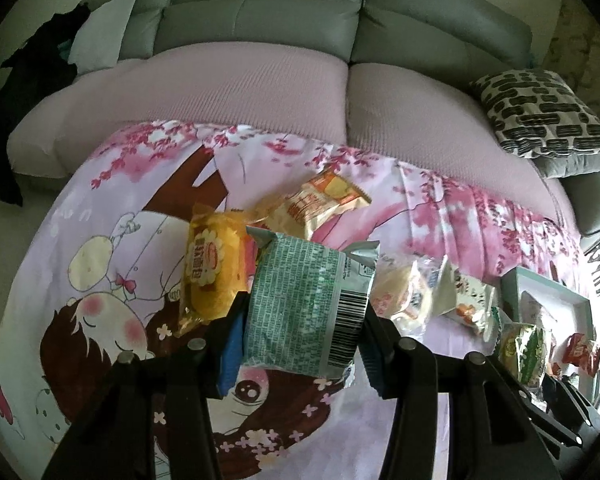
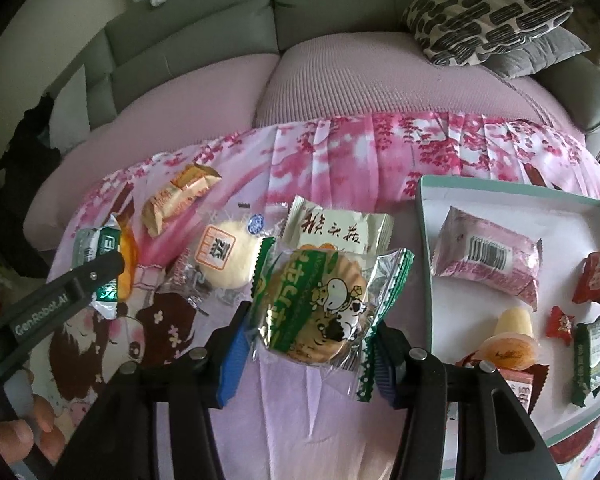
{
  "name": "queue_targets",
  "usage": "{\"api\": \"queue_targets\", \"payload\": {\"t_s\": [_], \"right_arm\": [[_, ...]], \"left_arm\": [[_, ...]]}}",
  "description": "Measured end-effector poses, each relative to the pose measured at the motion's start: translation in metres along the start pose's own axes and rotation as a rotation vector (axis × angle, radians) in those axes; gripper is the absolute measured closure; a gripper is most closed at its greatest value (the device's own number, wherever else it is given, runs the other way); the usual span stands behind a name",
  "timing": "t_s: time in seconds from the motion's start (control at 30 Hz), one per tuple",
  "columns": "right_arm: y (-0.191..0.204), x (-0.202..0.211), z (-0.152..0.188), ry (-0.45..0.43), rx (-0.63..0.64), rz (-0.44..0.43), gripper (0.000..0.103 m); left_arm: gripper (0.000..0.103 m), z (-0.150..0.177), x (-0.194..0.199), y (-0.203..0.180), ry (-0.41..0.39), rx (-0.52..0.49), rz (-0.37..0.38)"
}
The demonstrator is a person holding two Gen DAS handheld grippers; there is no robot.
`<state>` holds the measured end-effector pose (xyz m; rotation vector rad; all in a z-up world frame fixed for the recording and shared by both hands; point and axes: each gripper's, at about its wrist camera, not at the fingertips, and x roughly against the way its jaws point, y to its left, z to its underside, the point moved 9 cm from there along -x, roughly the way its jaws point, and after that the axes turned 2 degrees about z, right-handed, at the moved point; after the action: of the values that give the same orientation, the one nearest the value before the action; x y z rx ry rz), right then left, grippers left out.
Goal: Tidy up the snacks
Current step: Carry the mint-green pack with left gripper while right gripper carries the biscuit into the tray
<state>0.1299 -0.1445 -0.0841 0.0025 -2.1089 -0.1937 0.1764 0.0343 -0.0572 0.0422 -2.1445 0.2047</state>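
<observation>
Teal-rimmed box (image 2: 424, 216) holds pink packet (image 2: 486, 264).

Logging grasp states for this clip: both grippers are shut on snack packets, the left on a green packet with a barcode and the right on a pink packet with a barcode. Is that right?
Not quite. In the right wrist view the right gripper is shut on a green-edged cracker packet; the pink packet lies in the box. The left gripper does hold the green packet with a barcode.
</observation>
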Motion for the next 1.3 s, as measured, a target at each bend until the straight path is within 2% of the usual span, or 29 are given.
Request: {"api": "queue_targets", "payload": {"t_s": [0.23,0.47,0.93,1.3], "right_arm": [[-0.033,0.016,-0.012,-0.028,-0.083,0.016,0.047],[-0.081,0.024,-0.020,-0.044,-0.191,0.055,0.047],[-0.168,0.023,-0.024,-0.041,-0.364,0.115,0.046],[-0.235,0.014,-0.011,-0.013,-0.504,0.172,0.046]], "left_arm": [[0.051,-0.007,0.013,-0.028,-0.031,-0.043,0.050],[0.051,-0.002,0.012,-0.081,-0.009,-0.116,0.174],[0.051,0.022,-0.005,-0.172,0.056,-0.288,0.235],[0.051,0.038,-0.025,-0.268,0.120,-0.441,0.310]]}}
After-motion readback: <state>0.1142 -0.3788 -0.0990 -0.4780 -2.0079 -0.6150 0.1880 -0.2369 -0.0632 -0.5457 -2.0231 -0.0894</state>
